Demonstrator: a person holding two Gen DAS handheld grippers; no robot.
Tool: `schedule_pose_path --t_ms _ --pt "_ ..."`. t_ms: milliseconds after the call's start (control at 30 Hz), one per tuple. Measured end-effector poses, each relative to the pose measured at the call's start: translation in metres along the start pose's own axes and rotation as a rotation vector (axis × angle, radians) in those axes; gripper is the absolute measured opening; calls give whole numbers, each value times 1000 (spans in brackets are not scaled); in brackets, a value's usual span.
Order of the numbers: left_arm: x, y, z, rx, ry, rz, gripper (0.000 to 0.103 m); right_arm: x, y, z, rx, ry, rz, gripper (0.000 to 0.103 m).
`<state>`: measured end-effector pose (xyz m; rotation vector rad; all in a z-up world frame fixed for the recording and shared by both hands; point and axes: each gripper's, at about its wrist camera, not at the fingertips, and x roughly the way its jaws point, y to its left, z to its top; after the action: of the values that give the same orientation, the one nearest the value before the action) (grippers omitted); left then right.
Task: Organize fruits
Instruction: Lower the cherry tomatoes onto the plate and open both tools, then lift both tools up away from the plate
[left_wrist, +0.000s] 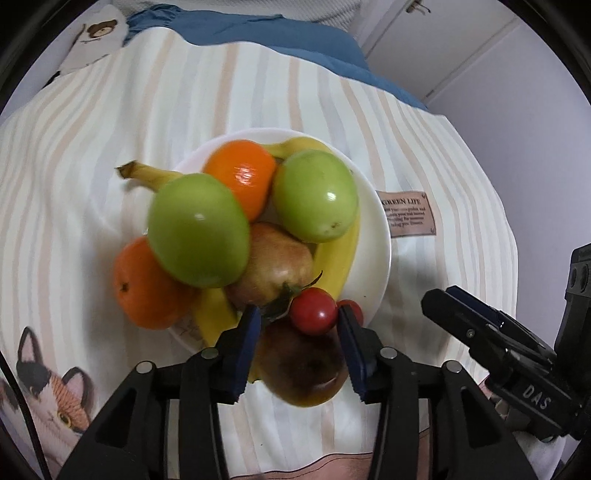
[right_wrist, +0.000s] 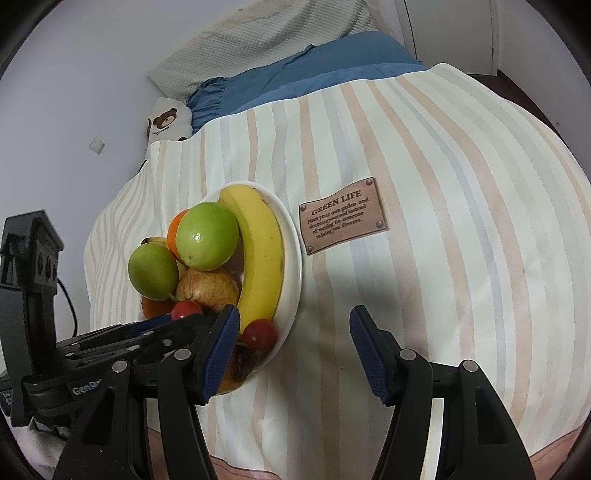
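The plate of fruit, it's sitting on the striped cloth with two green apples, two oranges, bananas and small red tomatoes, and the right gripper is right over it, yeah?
Not the right gripper: in the right wrist view it stands open over bare striped cloth beside the plate. The left gripper is over the plate. The rest holds.

Fruits (left_wrist: 255, 254) piled on plate (left_wrist: 373, 236) on bedspread (left_wrist: 147, 110).

The brown pear (left_wrist: 303, 369) lies partly hidden behind the tomato (left_wrist: 313, 311).

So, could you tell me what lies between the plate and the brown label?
Only bare striped cloth separates the plate from the label, seen in the right wrist view.
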<state>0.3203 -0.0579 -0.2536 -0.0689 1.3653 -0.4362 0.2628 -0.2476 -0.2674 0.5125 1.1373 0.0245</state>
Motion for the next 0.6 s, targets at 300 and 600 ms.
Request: schedule_pose_path --t_ms 300,600 --pt "-33 22 -20 -57 -96 83 92 -14 12 -4 -60 -10 -38 86" --pt "-76 19 -56 -45 -209 234 96 -51 43 -18 -190 -43 -187 101"
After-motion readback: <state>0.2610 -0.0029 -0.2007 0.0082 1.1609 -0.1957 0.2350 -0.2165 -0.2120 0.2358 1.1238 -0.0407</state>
